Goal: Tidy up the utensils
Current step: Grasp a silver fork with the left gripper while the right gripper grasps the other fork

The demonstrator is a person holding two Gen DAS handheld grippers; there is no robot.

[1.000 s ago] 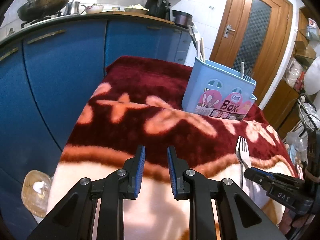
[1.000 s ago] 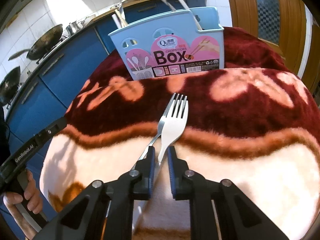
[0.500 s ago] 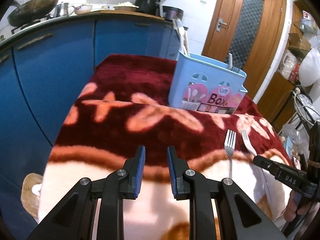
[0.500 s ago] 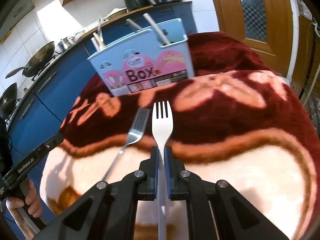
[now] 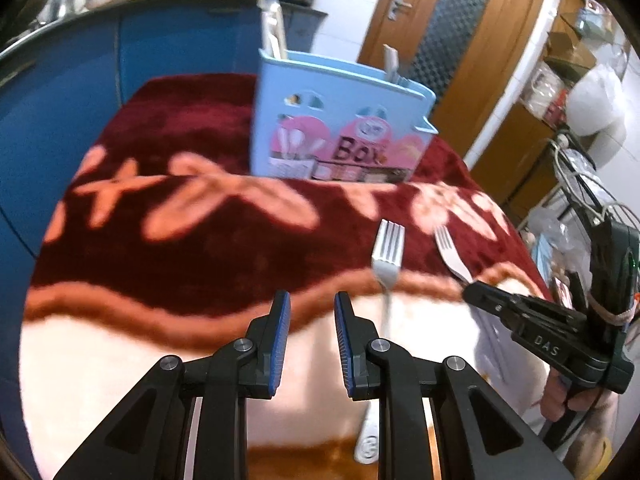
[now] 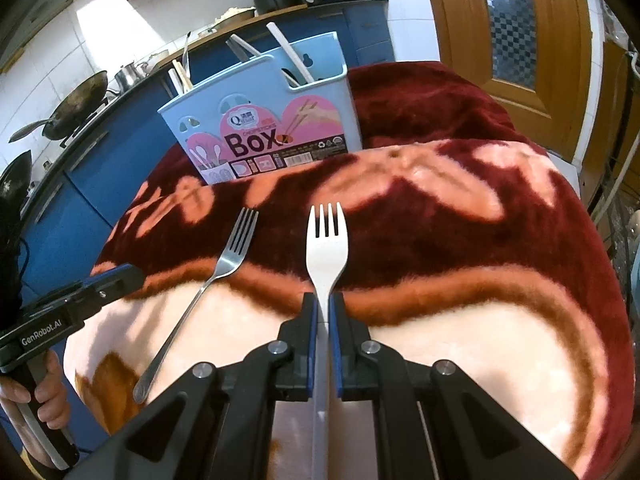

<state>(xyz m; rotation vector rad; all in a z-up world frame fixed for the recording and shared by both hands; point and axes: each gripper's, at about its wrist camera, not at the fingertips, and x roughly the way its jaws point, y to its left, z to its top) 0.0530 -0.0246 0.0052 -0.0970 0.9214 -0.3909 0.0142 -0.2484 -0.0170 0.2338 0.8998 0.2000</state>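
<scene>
**Two forks on the blanket, one in the right claw**

A kitchen with blue cabinets (image 6: pixel 92 184) and a wooden door (image 6: pixel 516 36) lies behind a surface draped in a dark red blanket (image 6: pixel 460 216) with peach flower shapes and a pale cream border near the cameras. Pans sit on the counter far off to the left of the right claw.

Straight ahead of both claws, toward the back of the blanket, stands the light blue utensil holder (image 6: pixel 260 120), upright, with a pink label reading "Box". Several handles stick up out of its compartments; which utensils they belong to cannot be told.

The right gripper (image 6: pixel 323 320) has its fingers pressed against the handle of a white fork (image 6: pixel 326 248), pinching it just below the head. The tines point forward toward the holder, and the fork runs in line with the fingers.

Just left of the right claw, a metal fork (image 6: pixel 236 246) lies flat on the blanket, tines forward, its handle slanting back and to the left. It sits apart from the white fork.

The left gripper (image 5: pixel 308 344) is spread, nothing between its blue pads. The metal fork (image 5: pixel 387 254) lies just ahead and to the right of it, and further right the white fork (image 5: pixel 450 254) juts from the other claw.
</scene>
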